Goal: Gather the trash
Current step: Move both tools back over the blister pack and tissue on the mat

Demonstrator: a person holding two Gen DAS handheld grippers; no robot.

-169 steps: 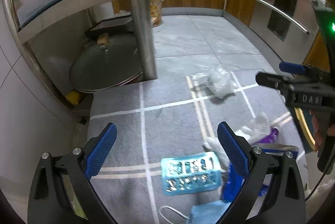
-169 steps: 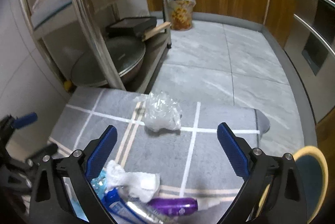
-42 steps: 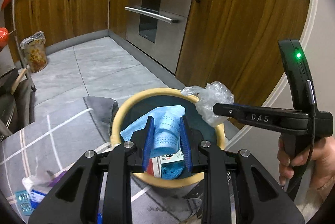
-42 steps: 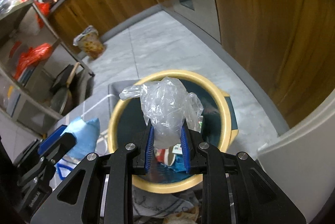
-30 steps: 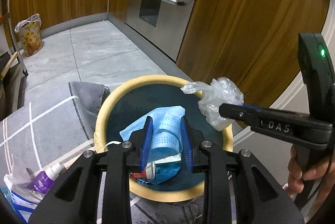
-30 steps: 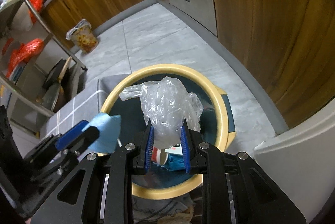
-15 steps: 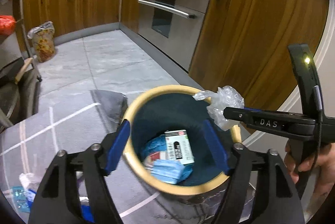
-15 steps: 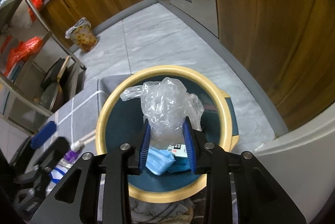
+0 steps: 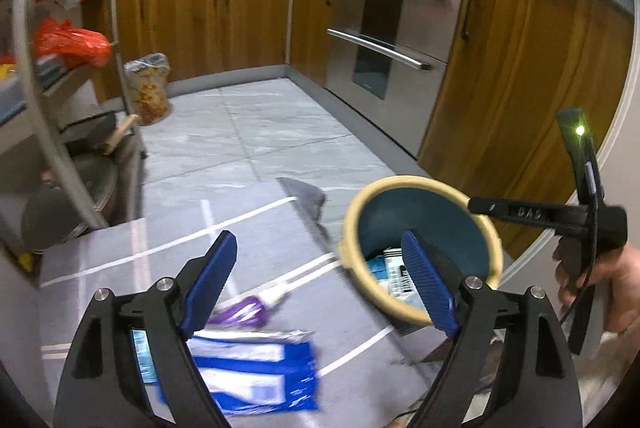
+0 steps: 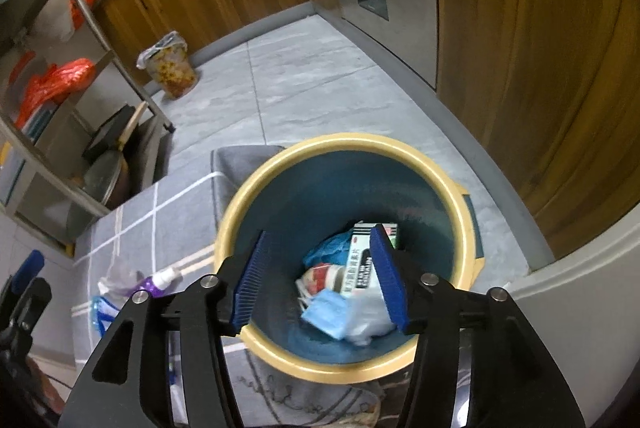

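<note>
Above the yellow-rimmed bin (image 10: 466,228), the right gripper (image 10: 320,278) is spreading, nothing between its jaws. A clear plastic bag (image 10: 366,316) lies inside the bin. Beside the bin, the left gripper (image 9: 320,282) is opening too, empty.

**Bin at the mat's corner, litter along its near edge**

The bin (image 10: 466,224) stands at the mat's (image 9: 168,228) far right corner, close before the cabinets (image 9: 516,68), and overlaps the mat's edge. In it lie a carton (image 10: 362,262), a face mask (image 10: 326,310) and a plastic bag (image 10: 368,312), heaped together. On the mat, left of the bin, a spray bottle (image 9: 248,310) lies beside a flat packet (image 9: 256,368) nearer the near edge. A shelf rack (image 9: 52,116) stands off the mat's far left corner.
</note>
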